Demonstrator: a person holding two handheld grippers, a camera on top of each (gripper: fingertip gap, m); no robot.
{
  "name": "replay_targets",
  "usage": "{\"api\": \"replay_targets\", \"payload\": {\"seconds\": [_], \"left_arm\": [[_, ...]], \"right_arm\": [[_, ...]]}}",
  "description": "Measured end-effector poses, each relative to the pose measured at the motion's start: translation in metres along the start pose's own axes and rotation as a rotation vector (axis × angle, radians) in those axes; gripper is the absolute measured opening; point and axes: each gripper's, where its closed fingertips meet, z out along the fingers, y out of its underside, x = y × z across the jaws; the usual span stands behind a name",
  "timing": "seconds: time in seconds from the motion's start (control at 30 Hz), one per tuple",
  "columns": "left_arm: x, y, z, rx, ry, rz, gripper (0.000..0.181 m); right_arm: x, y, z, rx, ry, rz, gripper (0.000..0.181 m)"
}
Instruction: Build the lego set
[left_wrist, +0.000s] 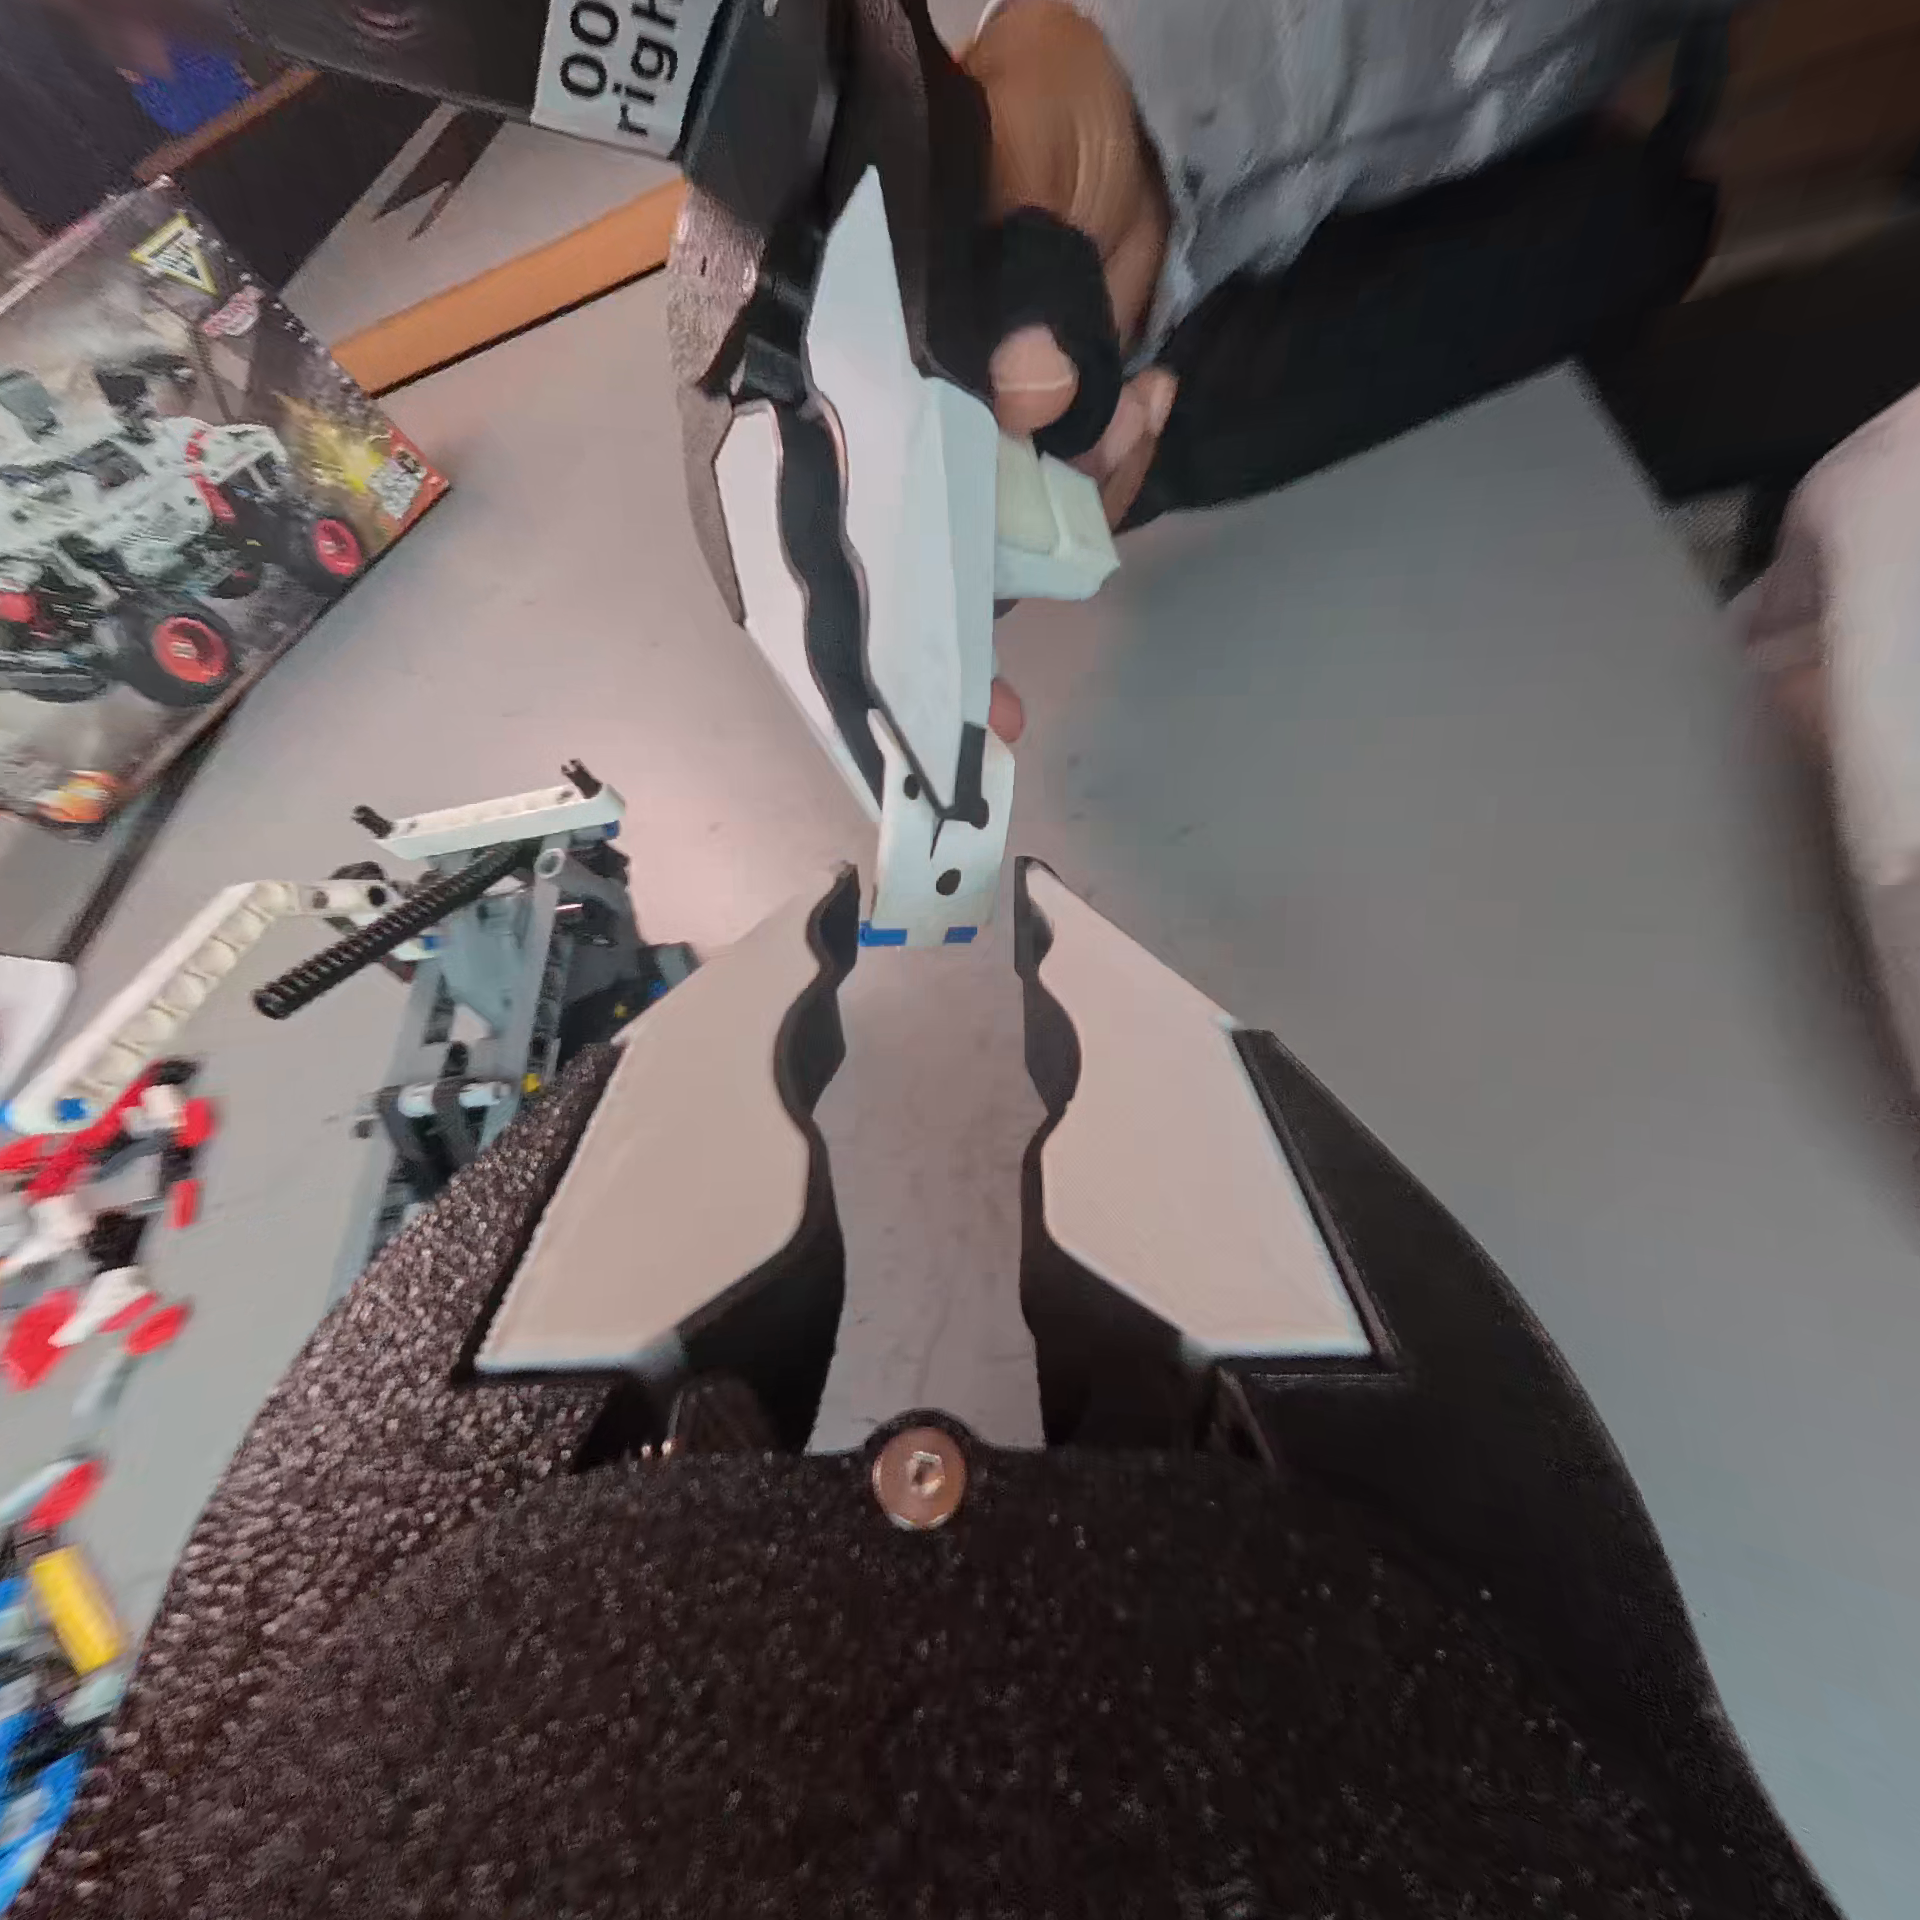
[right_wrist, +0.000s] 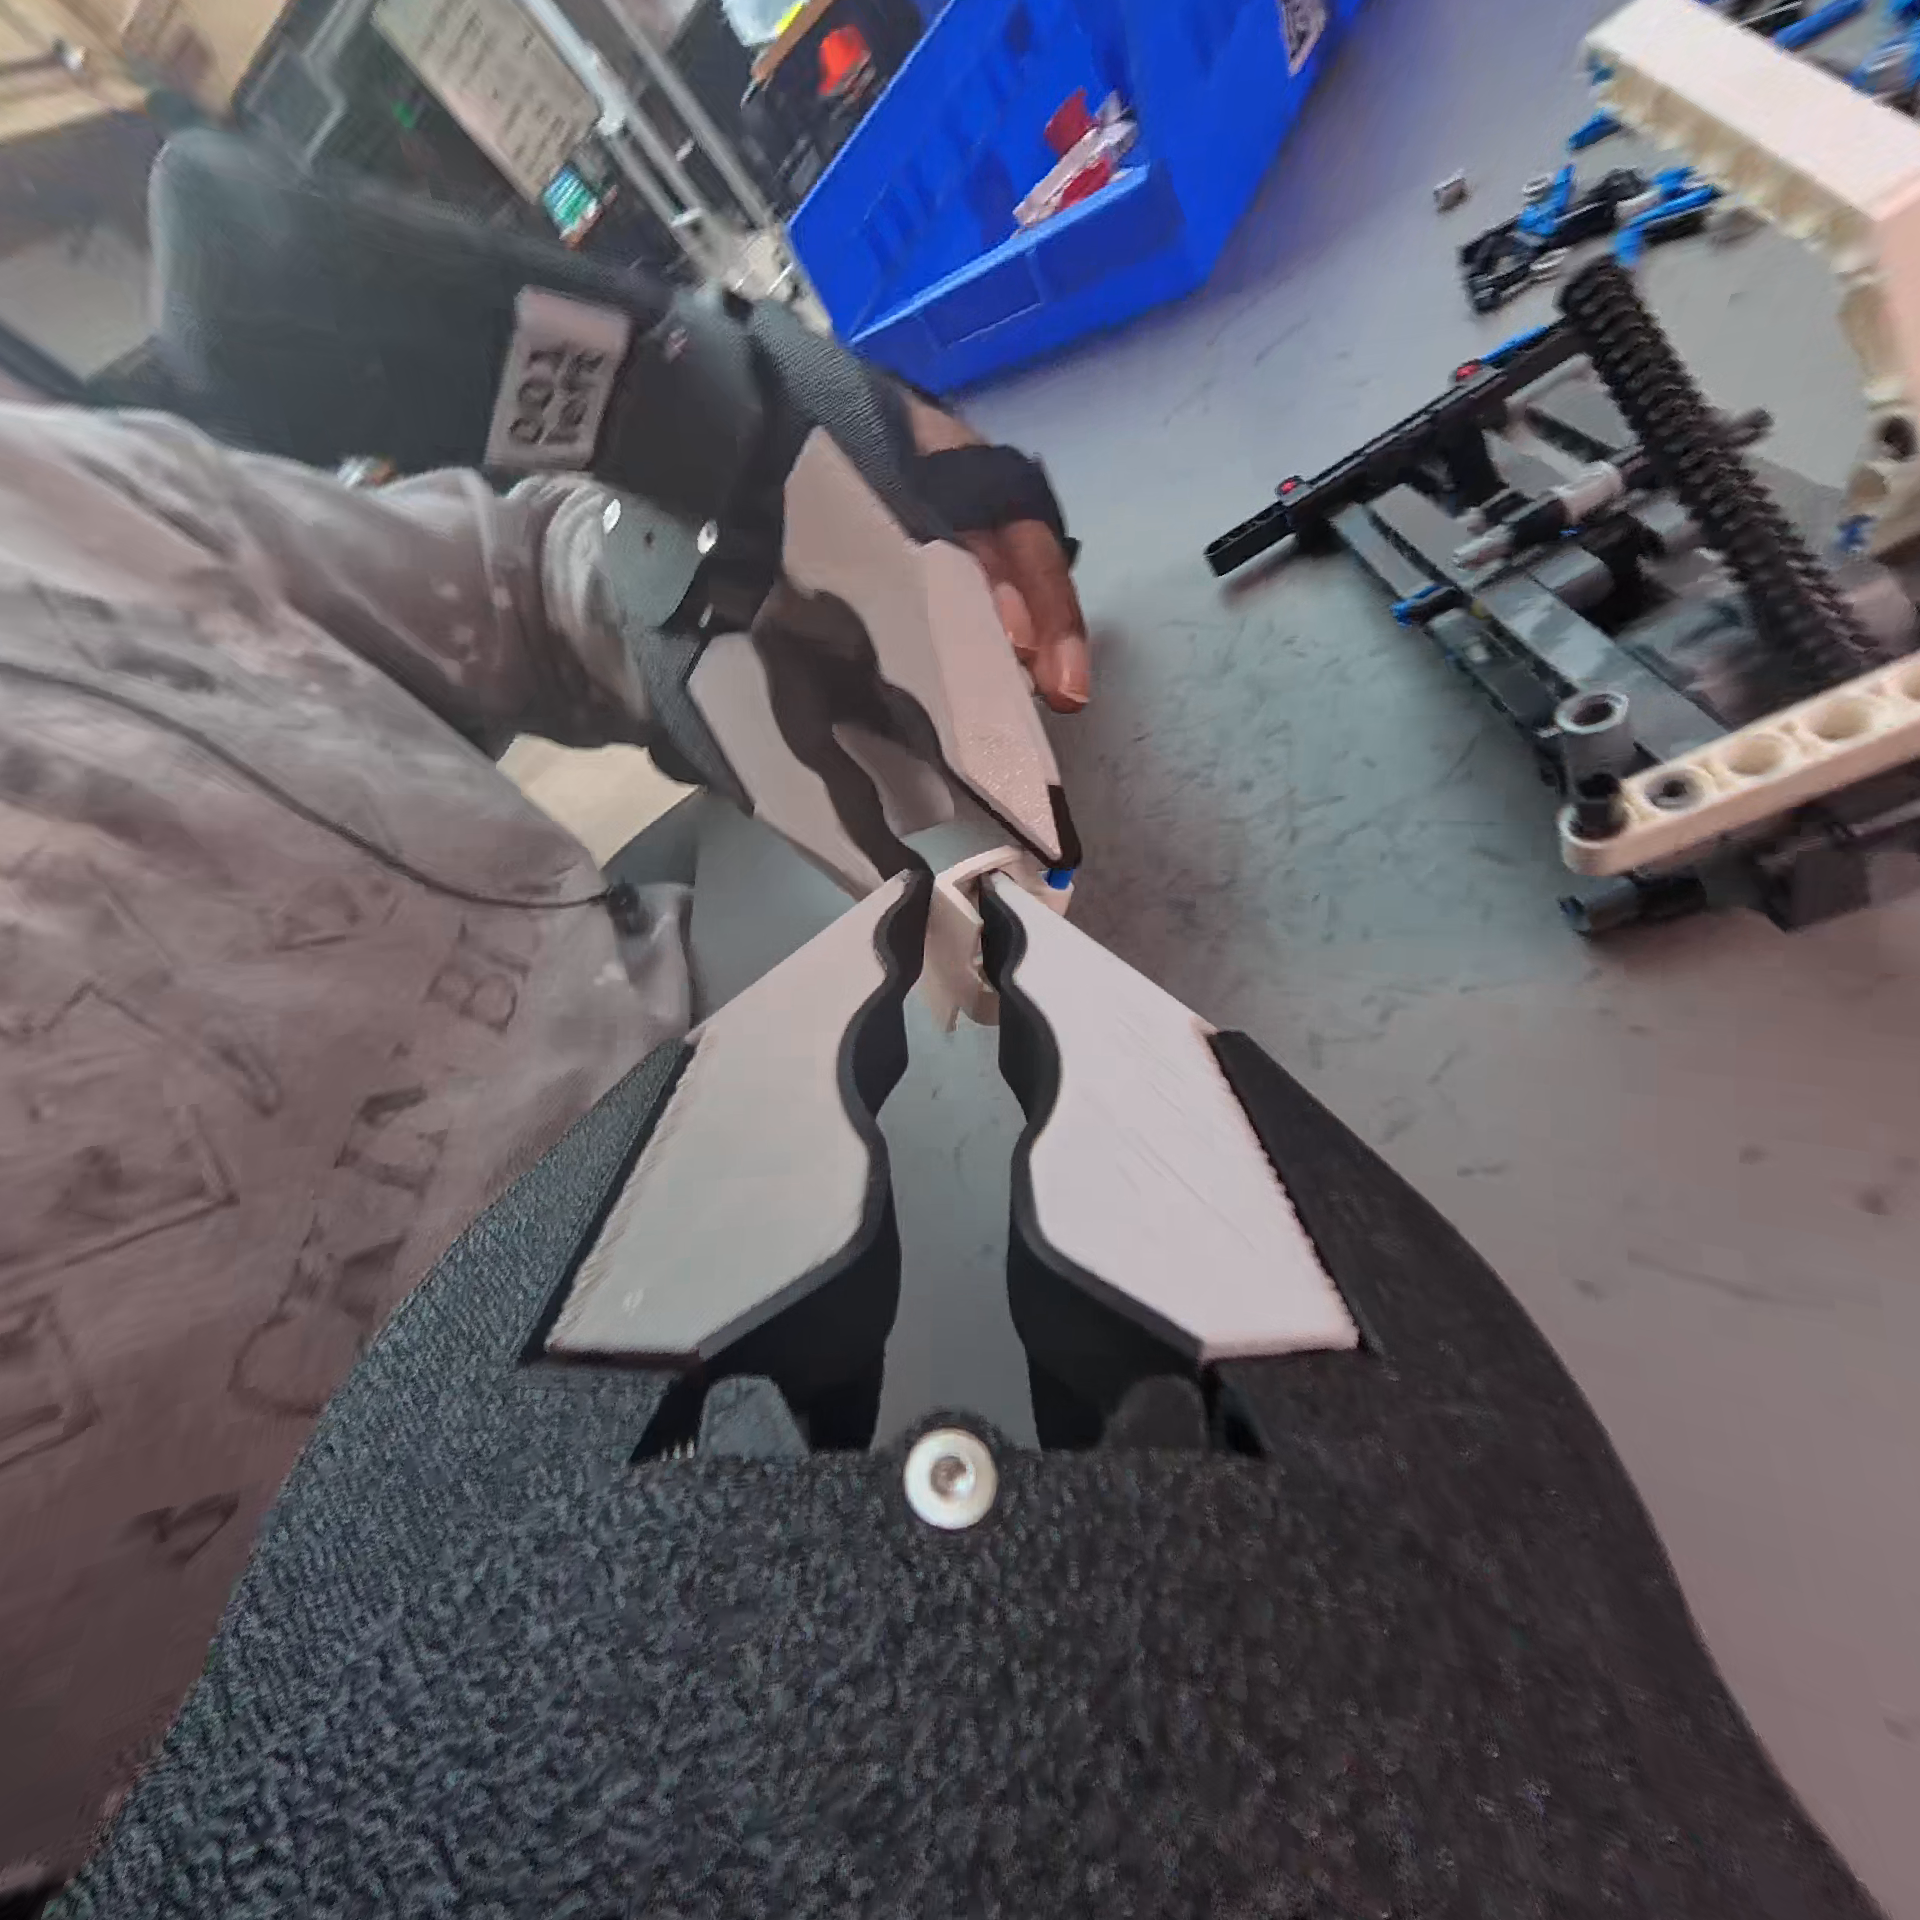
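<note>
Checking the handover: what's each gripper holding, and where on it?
Right gripper pinches the white panel by the end opposite its blue pins. Left gripper is open around the pinned end, holding nothing.

The left tongs (left_wrist: 935, 894) have a black, coarsely grained plastic body, smooth matt white fingers (left_wrist: 665, 1164) and a shiny metal screw (left_wrist: 920, 1481). The desk (left_wrist: 1403, 831) is matt grey, scuffed. The white piece (left_wrist: 940, 852) looks like smooth plastic. At the desk's far left edge lies a glossy cardboard box (left_wrist: 177, 499). The person's sleeve (right_wrist: 260, 831) is soft cloth.
</note>
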Motion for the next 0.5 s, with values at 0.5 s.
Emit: {"api": "replay_targets", "payload": {"seconds": [0.5], "left_arm": [[-0.023,-0.054,-0.044,0.449,0.42,-0.834,0.003]], "right_arm": [[-0.023,-0.085,-0.019,0.143,-0.219,-0.178,0.041]]}}
